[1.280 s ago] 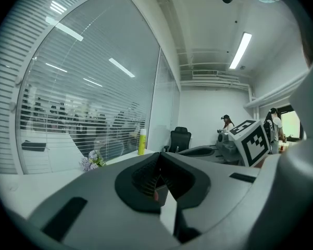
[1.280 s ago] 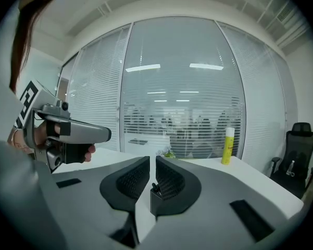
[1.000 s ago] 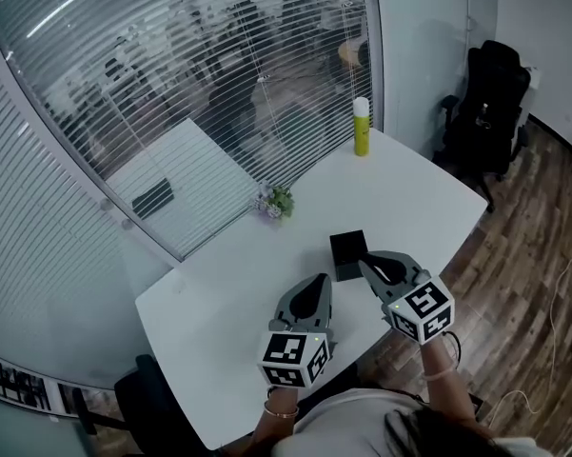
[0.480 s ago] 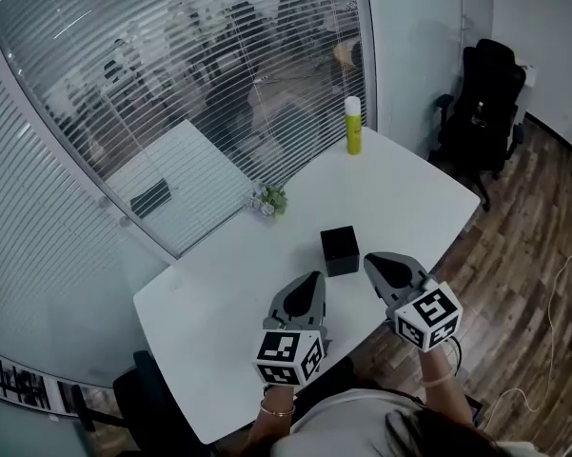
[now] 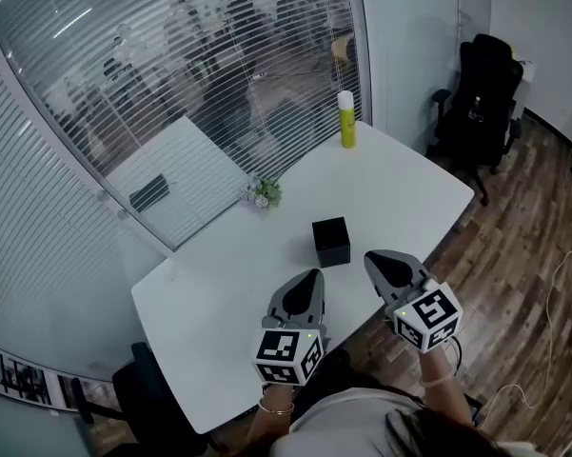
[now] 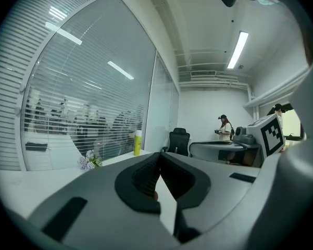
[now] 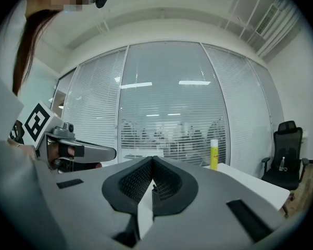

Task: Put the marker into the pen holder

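The pen holder (image 5: 331, 242) is a black cube that stands near the middle of the white table (image 5: 409, 184). No marker shows in any view. My left gripper (image 5: 311, 276) hovers over the table's near edge, a short way in front of the holder and to its left, jaws shut with nothing between them (image 6: 159, 155). To the right of it my right gripper (image 5: 371, 258) sits close to the holder's near right side, also shut and empty (image 7: 152, 159). In both gripper views the jaws hide the holder.
A yellow bottle (image 5: 345, 120) stands at the table's far edge by the glass wall with blinds. A small bunch of flowers (image 5: 264, 194) lies at the back left. A black office chair (image 5: 481, 93) stands on the wood floor to the right. A person (image 6: 225, 132) stands far off.
My right gripper has drawn back from the pen holder towards the near table edge. The left gripper has kept its place. The head view has shifted slightly.
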`<move>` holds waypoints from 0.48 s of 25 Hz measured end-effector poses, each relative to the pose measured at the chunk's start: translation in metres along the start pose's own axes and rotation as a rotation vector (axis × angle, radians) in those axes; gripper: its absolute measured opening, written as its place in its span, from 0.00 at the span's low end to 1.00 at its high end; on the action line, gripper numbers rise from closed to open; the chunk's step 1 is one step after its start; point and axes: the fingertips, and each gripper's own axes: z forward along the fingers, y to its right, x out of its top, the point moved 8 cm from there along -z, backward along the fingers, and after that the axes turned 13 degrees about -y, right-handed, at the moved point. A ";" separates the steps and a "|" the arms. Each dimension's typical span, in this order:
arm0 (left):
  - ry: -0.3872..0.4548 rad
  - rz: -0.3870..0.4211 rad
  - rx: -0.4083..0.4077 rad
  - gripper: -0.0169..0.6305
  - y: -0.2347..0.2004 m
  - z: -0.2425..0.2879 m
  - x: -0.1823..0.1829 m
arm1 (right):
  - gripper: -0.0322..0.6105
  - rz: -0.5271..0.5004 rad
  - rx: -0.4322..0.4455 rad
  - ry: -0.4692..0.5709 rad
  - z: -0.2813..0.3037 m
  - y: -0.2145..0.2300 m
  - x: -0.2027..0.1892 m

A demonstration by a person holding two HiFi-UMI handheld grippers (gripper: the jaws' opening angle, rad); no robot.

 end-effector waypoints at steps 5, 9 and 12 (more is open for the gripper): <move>0.003 0.012 0.006 0.05 0.007 -0.003 -0.002 | 0.09 -0.003 -0.010 0.001 -0.009 -0.001 -0.003; 0.003 0.024 0.016 0.05 0.010 -0.005 -0.001 | 0.09 0.001 -0.015 0.003 -0.013 -0.001 -0.004; 0.008 0.027 0.015 0.05 0.011 -0.006 0.000 | 0.09 -0.002 -0.015 0.001 -0.014 -0.002 -0.004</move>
